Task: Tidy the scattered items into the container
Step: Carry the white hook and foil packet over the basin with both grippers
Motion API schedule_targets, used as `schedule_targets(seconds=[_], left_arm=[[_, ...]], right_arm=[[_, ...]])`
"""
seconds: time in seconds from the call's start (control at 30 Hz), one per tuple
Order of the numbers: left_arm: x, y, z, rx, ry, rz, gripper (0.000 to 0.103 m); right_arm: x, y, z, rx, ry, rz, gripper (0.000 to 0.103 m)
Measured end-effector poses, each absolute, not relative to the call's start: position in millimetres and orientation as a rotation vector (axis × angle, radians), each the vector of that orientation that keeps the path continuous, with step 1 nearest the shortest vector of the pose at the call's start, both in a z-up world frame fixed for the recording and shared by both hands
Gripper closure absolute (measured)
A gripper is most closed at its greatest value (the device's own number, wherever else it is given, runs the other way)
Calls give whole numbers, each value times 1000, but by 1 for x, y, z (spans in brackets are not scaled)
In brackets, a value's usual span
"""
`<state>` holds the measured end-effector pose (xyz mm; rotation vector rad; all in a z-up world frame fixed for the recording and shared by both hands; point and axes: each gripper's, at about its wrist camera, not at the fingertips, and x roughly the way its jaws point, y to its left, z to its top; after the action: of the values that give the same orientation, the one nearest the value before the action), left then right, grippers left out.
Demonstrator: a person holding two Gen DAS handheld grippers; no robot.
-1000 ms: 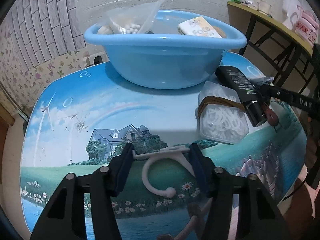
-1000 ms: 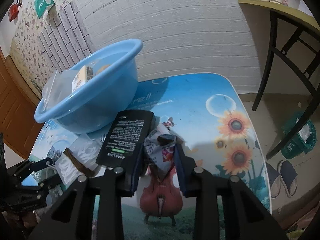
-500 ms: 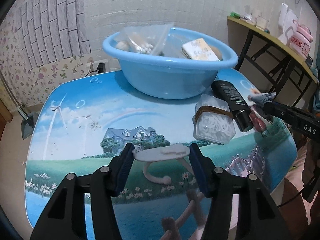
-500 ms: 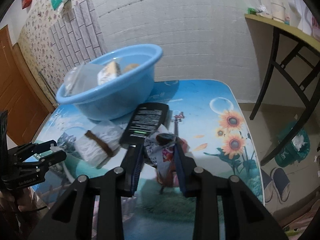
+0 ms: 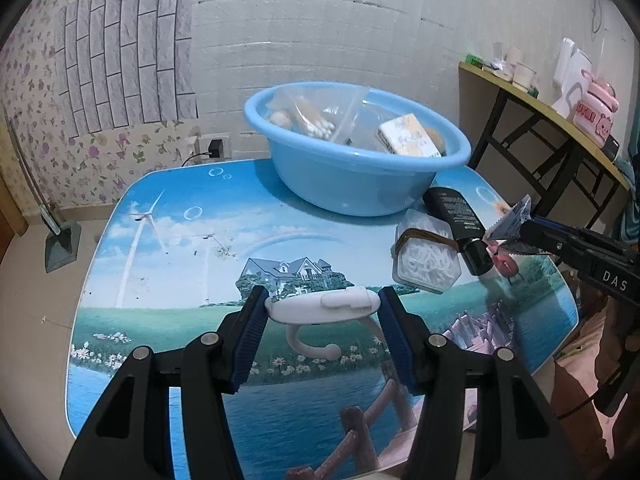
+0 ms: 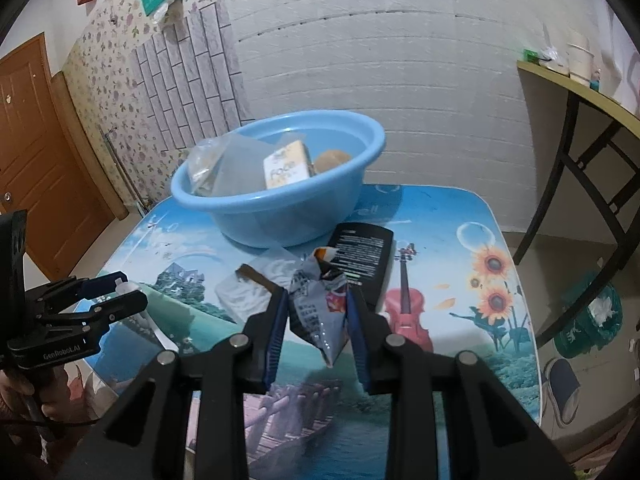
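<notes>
Table: printed landscape top against a white brick wall.
Left gripper: clamps white plastic hook by its flat base; stiff, light.
Basin: blue, beyond, part filled.
Right gripper: pinches crinkly snack packet mid-body; soft, slippery.

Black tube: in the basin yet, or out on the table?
Out. The black tube lies flat on the table beside the blue basin, next to a clear box of white pieces.
</notes>
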<state>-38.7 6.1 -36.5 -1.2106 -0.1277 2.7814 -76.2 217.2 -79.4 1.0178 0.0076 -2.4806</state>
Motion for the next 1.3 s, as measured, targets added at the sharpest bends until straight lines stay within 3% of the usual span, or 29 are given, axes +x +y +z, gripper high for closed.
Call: schedule_targets(seconds=[0.63,1.3], left_arm=[[-56,8,13,-1056,-113,2830,47],[-157,29,48,-934,-33,2830,47]], right_arm=[[-76,205,-47,886,-13,-2442,74],[-155,176,-29,809,-36,-2415,74]])
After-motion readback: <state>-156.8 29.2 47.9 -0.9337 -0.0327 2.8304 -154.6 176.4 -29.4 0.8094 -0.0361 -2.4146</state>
